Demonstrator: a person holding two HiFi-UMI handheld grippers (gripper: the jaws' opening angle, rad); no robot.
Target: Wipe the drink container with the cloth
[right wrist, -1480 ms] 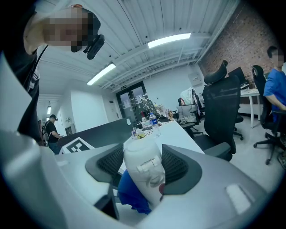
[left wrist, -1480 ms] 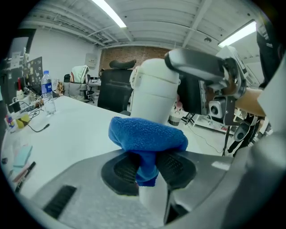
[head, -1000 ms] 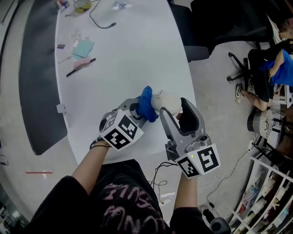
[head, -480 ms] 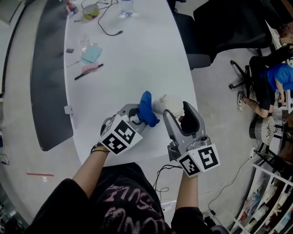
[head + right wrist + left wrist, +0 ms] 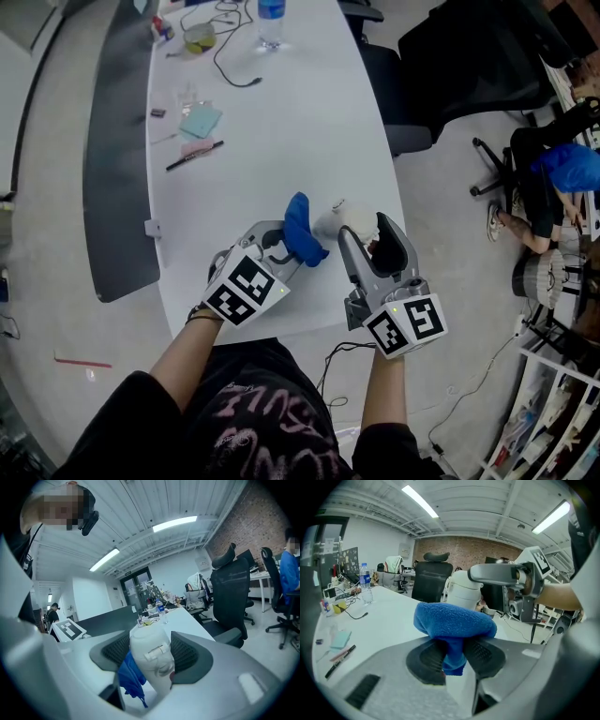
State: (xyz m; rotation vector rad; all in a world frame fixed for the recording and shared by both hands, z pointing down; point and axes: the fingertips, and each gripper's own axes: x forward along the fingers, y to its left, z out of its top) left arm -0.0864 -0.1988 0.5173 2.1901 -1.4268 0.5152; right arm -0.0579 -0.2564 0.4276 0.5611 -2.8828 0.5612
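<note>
A white drink container (image 5: 349,218) (image 5: 151,660) (image 5: 464,587) is held above the near end of the white table (image 5: 281,122); my right gripper (image 5: 367,234) (image 5: 151,654) is shut on it, one jaw on each side. My left gripper (image 5: 289,246) (image 5: 452,654) is shut on a blue cloth (image 5: 301,231) (image 5: 454,623), whose bunched top rises above the jaws. The cloth sits just left of the container, touching or nearly touching its side. In the right gripper view the cloth (image 5: 131,677) hangs at the container's lower left.
On the far part of the table lie a water bottle (image 5: 270,22), a black cable (image 5: 230,70), a teal pad (image 5: 201,121), a pen (image 5: 193,156) and small items. A black office chair (image 5: 450,66) stands at the right. A seated person (image 5: 562,178) is at far right.
Both grippers hold as before. The cloth has slid slightly down and left along the container's side; the head camera has shifted, showing more of the far table.
</note>
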